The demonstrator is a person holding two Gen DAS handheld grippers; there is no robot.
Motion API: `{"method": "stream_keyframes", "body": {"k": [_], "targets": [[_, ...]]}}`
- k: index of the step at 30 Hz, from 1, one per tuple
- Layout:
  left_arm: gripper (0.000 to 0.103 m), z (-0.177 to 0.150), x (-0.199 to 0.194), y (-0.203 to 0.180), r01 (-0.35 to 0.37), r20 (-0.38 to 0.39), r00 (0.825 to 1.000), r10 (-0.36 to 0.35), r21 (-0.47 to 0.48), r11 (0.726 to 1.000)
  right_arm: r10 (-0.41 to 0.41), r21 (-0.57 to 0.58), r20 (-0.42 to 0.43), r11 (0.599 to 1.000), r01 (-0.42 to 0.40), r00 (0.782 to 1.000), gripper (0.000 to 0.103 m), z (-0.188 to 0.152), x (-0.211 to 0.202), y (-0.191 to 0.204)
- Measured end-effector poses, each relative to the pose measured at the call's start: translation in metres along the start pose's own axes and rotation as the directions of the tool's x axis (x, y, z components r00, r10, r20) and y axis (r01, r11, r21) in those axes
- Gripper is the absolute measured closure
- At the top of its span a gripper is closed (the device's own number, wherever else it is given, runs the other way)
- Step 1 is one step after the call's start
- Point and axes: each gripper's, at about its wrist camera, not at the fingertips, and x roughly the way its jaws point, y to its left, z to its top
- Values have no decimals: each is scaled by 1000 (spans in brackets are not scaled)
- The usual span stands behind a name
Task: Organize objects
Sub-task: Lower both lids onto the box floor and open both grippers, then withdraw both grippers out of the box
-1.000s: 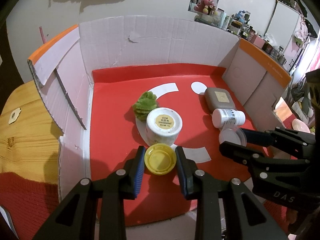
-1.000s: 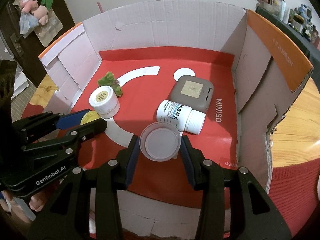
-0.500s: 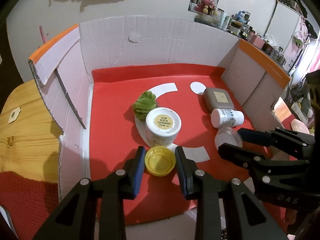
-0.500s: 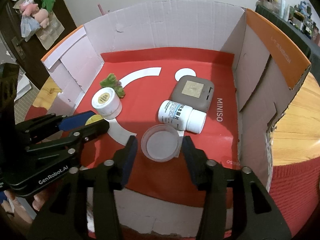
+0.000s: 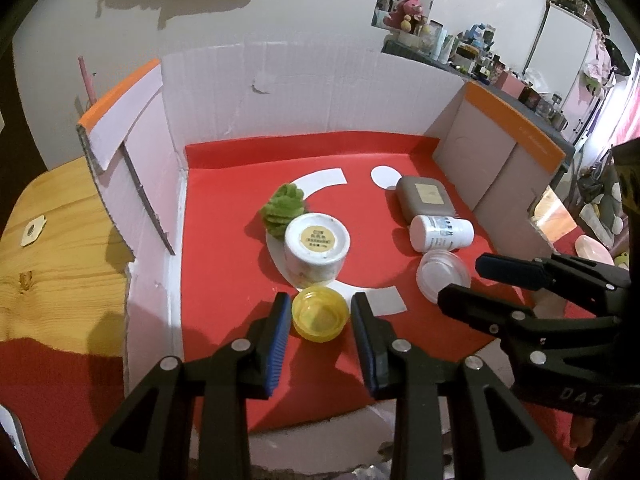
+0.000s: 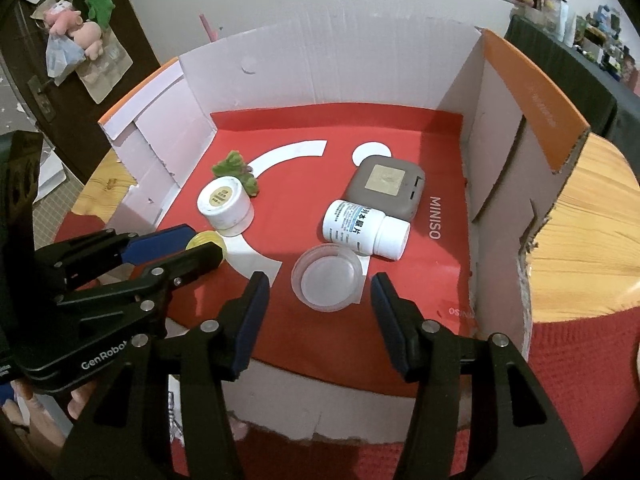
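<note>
The clear lid [image 6: 326, 277] lies free just ahead between the spread right gripper [image 6: 318, 286] pads, while the left gripper [image 5: 319, 312] pinches the yellow cap [image 5: 319, 315].

Yellow cap [image 5: 319, 314] sits open side up, pinched between my left claw [image 5: 319, 316] pads. Clear lid [image 6: 327, 277], also upturned, lies loose between my right claw [image 6: 320, 286] fingers, untouched. White bottle [image 6: 365, 229] on its side just beyond it.
</note>
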Motion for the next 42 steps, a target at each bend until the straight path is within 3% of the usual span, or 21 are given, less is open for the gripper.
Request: {"method": "stream_keyframes", "body": {"k": [5,12,16,27,32,37,42], "targets": [[60,-2,-6,-1,-3,15,1000,3,-4,1000,-1,-7,15,1000,1,1000,41,-3,-8,4],[60,-4,-18,-3,2,36,999,-1,-6,1000,-4,-15,42,1000,5,999,40,-6,-22,8],[49,-6,-25,-5,-6,56,998,6,-8,1000,-5,-23,55,1000,6,998,35,-9,-30,11],[41,-13,-45,-4,-9,100,995,11,-18,1000,-29,-56,112,998,35,993,28,-20,-58,25],[30,-18,-54,-1,-15,123,992,19,-34,999,-34,-63,137,997,43,990,21,-24,-69,30],[22,-22,-60,1,-16,130,991,22,-47,999,-38,-68,155,996,49,987,20,-29,-79,33],[21,-26,-66,-1,-31,144,989,37,-44,999,-38,-72,166,996,51,985,20,-34,-86,37]]}}
